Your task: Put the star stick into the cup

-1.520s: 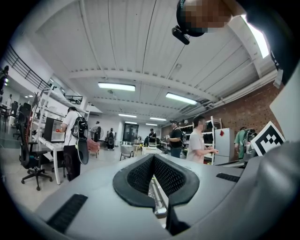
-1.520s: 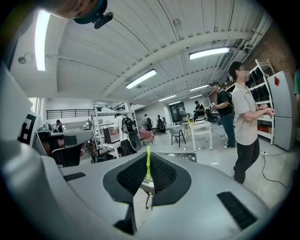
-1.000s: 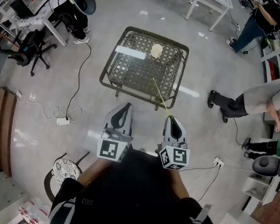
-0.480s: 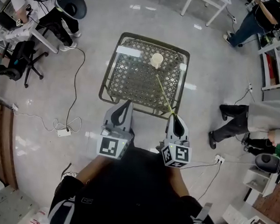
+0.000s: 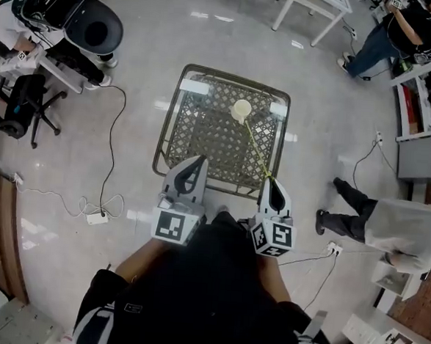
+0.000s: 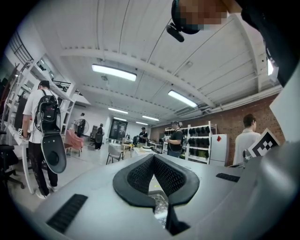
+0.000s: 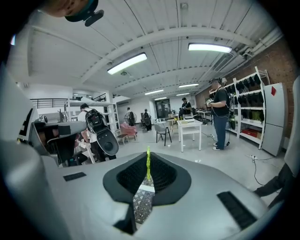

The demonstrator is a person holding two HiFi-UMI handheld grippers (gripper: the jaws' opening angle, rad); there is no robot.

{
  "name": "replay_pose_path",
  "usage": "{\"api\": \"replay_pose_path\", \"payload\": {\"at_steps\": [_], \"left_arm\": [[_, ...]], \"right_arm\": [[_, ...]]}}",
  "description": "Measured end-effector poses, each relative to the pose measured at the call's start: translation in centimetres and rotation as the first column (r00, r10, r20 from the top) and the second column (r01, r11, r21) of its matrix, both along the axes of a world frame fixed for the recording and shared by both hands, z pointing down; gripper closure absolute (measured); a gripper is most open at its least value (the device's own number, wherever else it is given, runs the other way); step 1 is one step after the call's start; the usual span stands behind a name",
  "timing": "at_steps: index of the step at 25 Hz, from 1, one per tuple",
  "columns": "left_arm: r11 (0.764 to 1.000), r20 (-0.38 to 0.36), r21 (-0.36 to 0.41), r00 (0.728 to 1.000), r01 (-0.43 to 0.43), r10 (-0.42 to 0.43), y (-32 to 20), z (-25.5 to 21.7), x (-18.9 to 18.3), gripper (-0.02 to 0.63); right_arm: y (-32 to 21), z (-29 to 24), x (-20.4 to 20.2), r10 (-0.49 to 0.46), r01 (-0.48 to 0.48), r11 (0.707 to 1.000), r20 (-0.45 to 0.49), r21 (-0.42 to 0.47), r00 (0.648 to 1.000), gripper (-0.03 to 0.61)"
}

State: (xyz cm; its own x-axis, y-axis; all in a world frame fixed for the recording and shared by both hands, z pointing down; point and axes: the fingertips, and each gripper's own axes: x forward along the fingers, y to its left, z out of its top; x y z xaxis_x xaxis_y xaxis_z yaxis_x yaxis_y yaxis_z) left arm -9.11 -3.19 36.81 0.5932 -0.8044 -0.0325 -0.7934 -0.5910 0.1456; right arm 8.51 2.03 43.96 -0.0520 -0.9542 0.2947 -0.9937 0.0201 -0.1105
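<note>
As the person has closed in on the bench [image 5: 203, 141], the star stick [image 5: 255, 148], pinched in the right gripper [image 5: 268, 181], now reaches the cup [image 5: 241, 110] (tip at its rim, probably ready to drop in). The left gripper [image 5: 198, 160] is closed on nothing. A floor cable [image 5: 113, 142] lies well aside, and nothing blocks the way.

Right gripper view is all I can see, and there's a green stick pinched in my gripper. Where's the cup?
Observer: The cup stands on the lattice table, toward its far side, ahead of your right gripper.
Operator: Is my stick touching it?
Observer: In the head view the star stick runs from your gripper to the cup's near rim. I can't tell whether its tip is inside.
Operator: What's my other gripper got?
Observer: Nothing. The left gripper is shut and empty.
</note>
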Motion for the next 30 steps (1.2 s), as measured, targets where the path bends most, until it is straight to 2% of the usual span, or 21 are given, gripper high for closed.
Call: {"api": "replay_pose_path", "payload": {"at_steps": [8, 17, 30], "left_arm": [[1.000, 0.010, -0.023, 1.000, -0.015, 0.015, -4.1, 1.0, 1.5, 0.597], [1.000, 0.014, -0.019, 1.000, 0.009, -0.009, -10.4, 0.9, 3.6, 0.597], [0.997, 0.046, -0.069, 0.998, 0.046, -0.043, -15.0, 3.2, 6.7, 0.597]], "right_arm": [[-4.7, 1.1, 1.1, -0.003, 0.003, 1.000, -0.001, -0.018, 1.000, 0.557], [-10.8, 3.1, 2.9, -0.028, 0.028, 0.998, 0.005, -0.056, 1.000, 0.557], [-16.5, 9.7, 5.4, -0.059, 0.061, 0.985, 0.014, -0.162, 0.998, 0.557]]}}
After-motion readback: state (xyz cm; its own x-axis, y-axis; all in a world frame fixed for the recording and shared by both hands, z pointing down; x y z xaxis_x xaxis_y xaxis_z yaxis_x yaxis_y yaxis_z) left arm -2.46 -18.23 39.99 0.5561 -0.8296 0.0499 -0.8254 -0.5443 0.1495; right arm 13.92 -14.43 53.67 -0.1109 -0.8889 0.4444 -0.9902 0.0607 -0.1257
